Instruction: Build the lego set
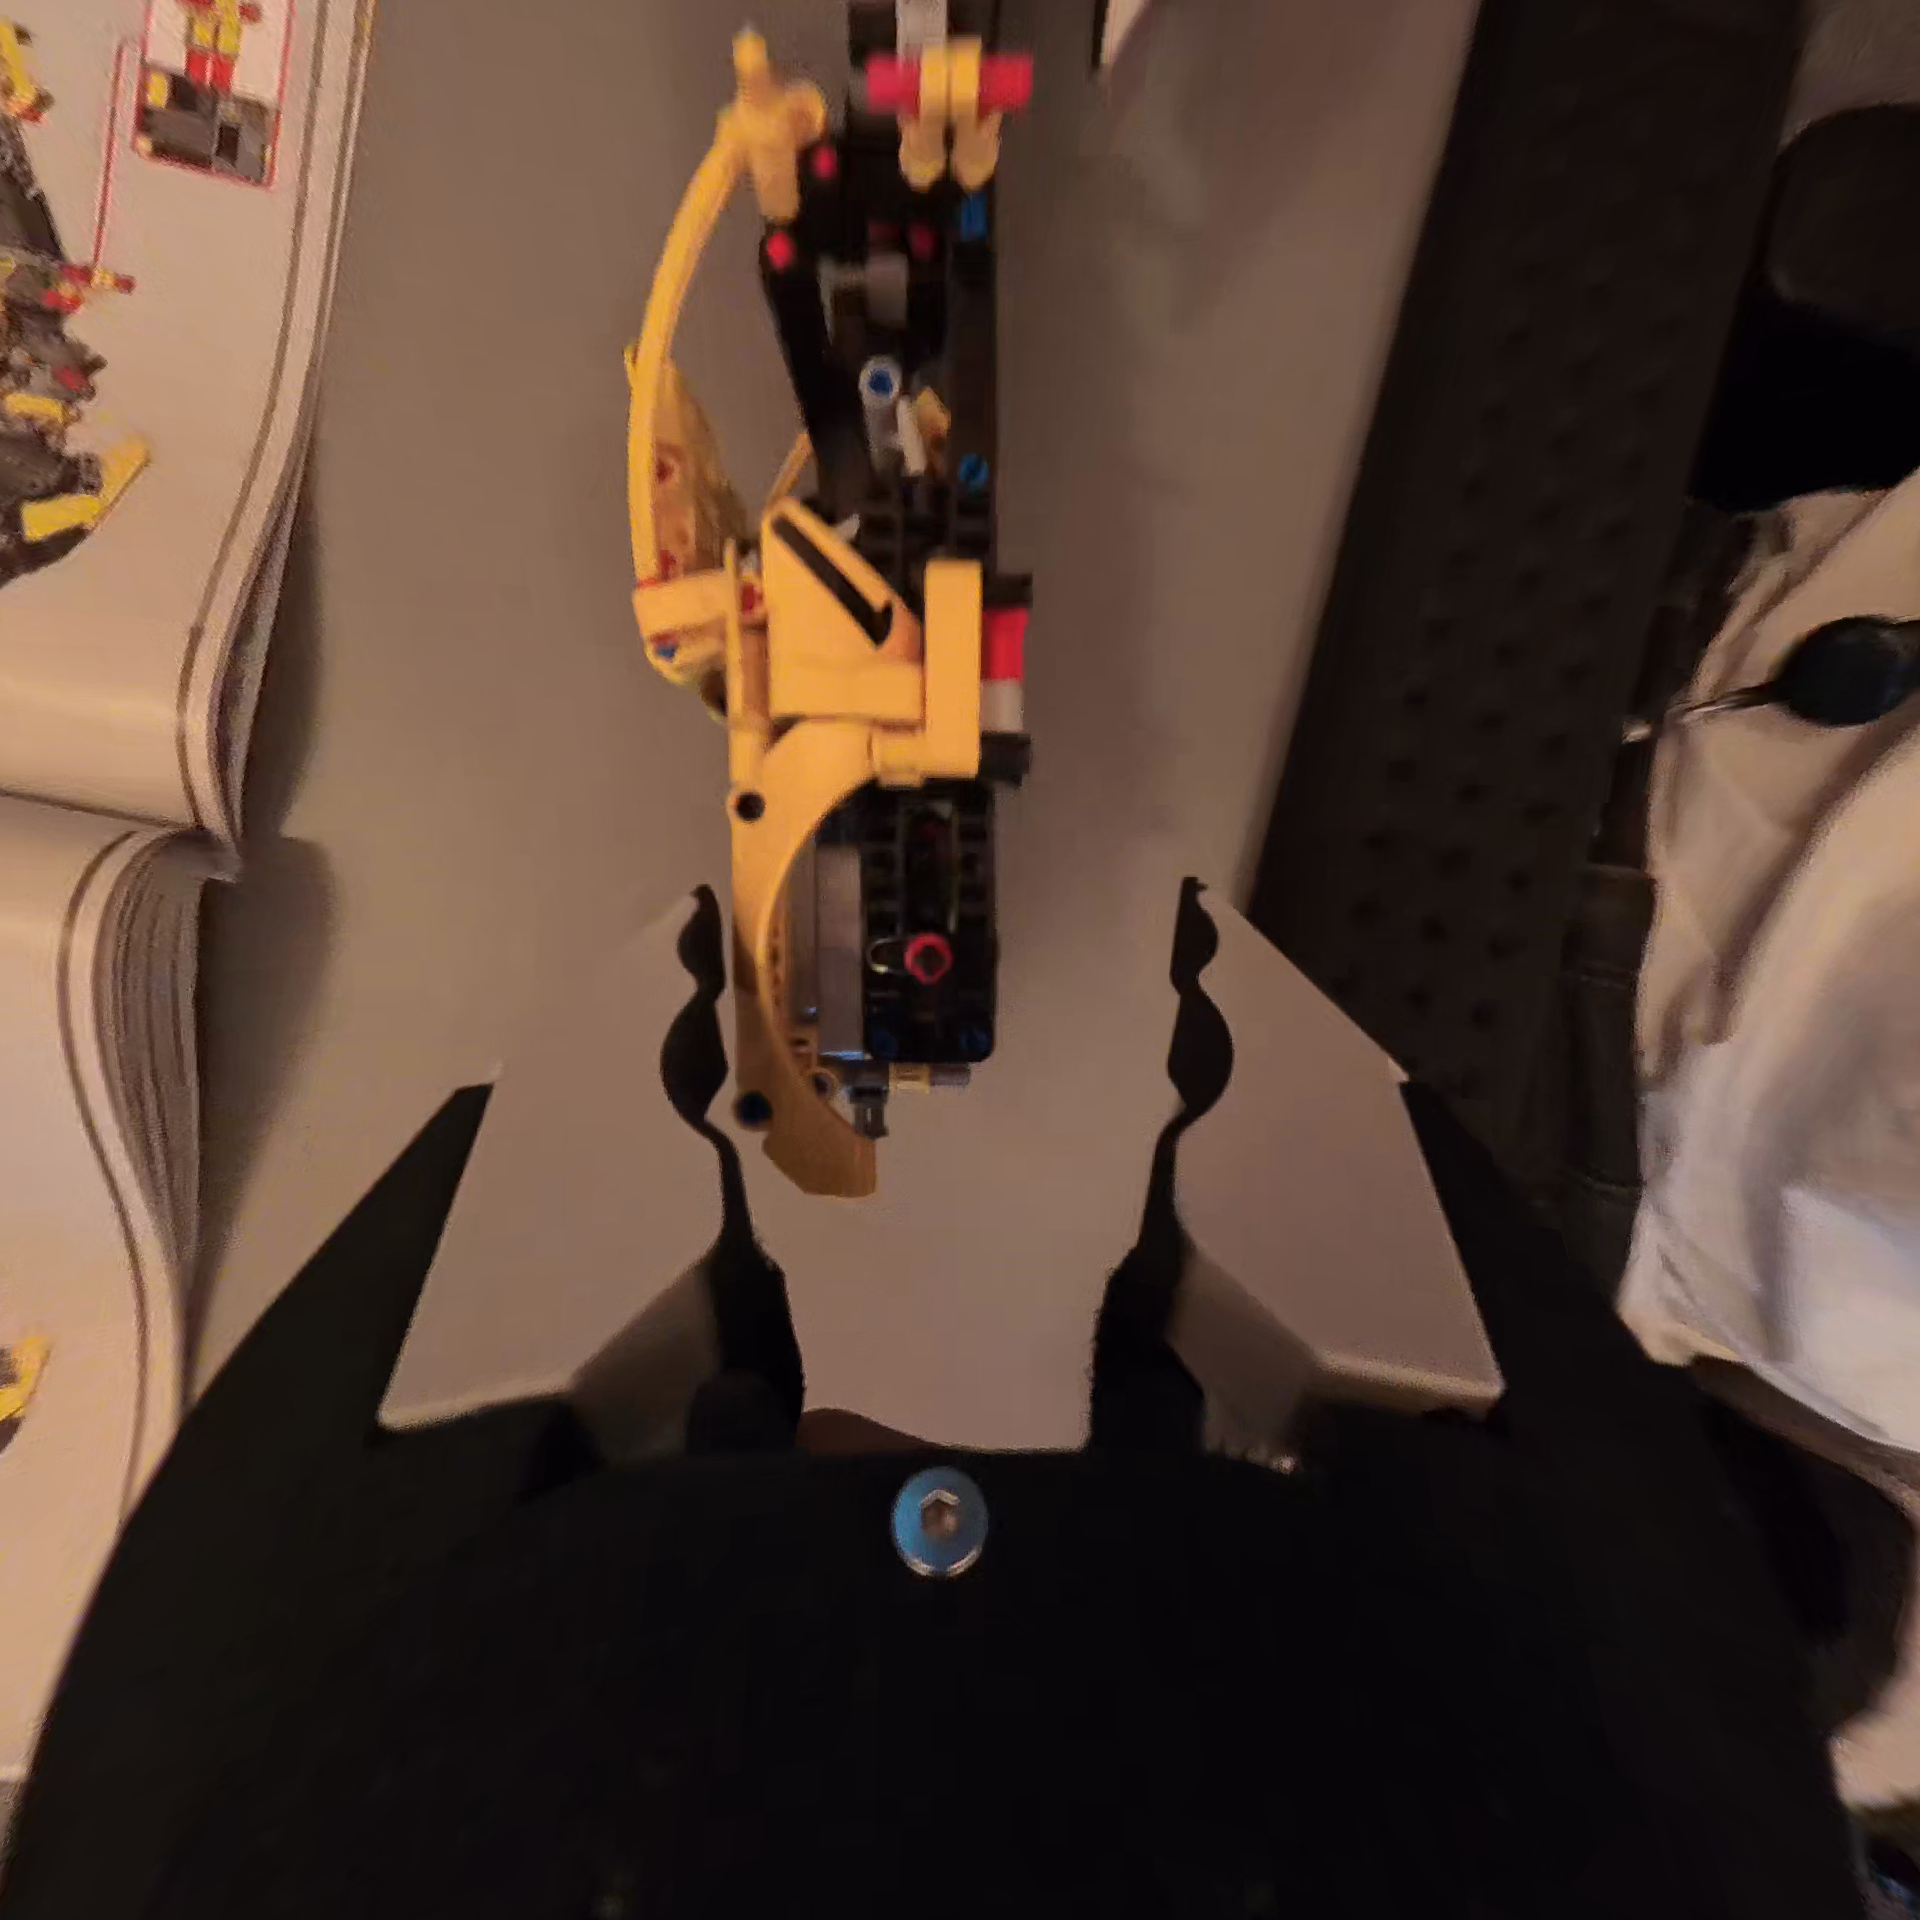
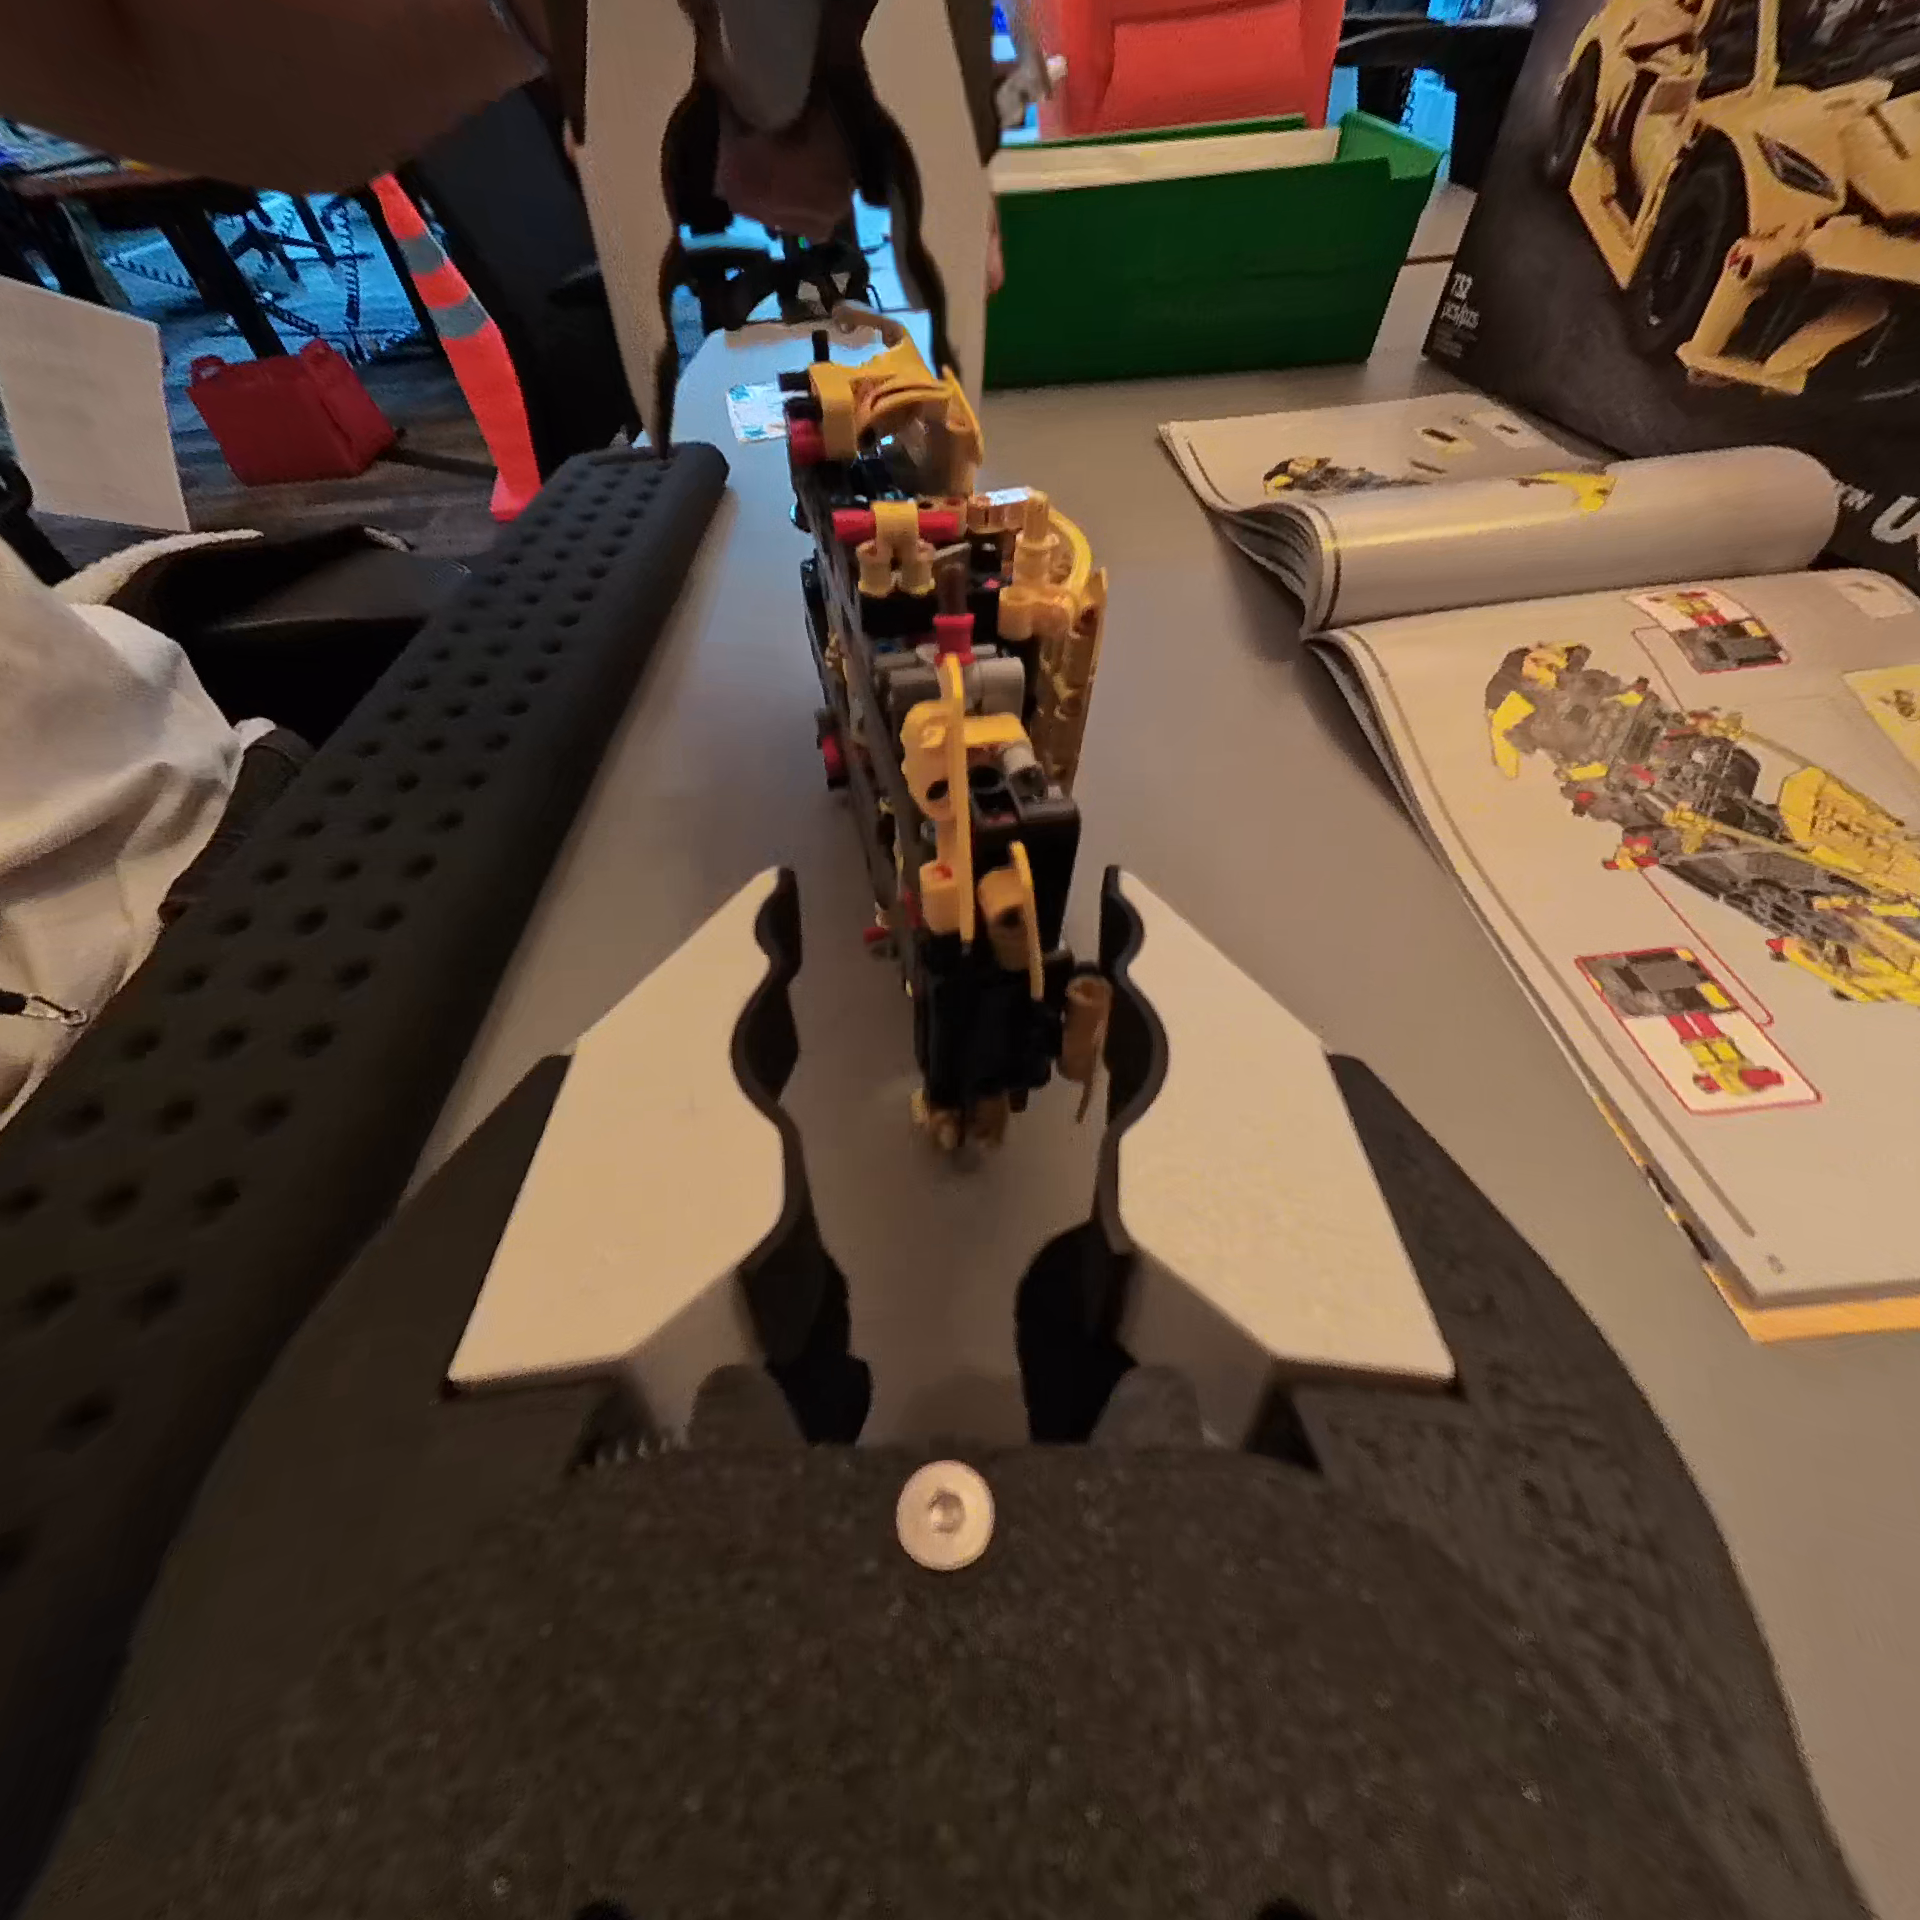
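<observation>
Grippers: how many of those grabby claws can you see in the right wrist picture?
2. The right gripper is at the bottom, around the near end of the lego model. The left gripper hangs at the top, over the model's far end.

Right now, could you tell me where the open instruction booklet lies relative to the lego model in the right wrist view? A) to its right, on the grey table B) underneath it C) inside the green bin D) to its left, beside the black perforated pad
A: the open instruction booklet lies flat on the grey table to the right of the lego model; the black perforated pad is on the other side.
</observation>
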Demonstrator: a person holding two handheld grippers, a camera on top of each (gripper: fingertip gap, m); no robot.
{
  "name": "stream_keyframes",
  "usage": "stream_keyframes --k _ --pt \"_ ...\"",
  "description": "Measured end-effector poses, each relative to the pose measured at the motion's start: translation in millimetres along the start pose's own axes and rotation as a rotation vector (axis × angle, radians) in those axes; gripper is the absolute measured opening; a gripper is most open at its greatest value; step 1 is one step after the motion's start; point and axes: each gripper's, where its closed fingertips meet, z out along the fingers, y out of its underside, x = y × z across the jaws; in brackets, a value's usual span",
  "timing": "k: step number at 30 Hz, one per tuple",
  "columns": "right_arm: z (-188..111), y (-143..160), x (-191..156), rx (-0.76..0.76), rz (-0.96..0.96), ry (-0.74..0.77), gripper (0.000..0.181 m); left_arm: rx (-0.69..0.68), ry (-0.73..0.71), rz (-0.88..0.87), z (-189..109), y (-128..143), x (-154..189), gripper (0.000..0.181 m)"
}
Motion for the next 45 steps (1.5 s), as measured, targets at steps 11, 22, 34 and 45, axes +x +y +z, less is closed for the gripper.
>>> stream_keyframes --k 11,22,34,45 --pt "-7.3 -5.7 4.7 -0.043 -0.199 0.152 0.027 -0.062 -0.331 0.208 11.6 13.8 -26.1 0.054" --pt "11.0 11.1 31.8 -0.293 -0.786 0.492 0.026 -0.03 -0.962 0.573 11.6 22.2 -62.0 0.054" --pt "3.2 21.2 -11.2 -0.344 -0.319 0.323 0.063 0.053 -1.079 0.74 16.0 29.4 -82.7 0.054" --pt "69.2 -32.6 21.9 -0.132 0.25 0.12 0.094 0.085 -1.179 0.903 19.1 41.6 -98.1 0.053"
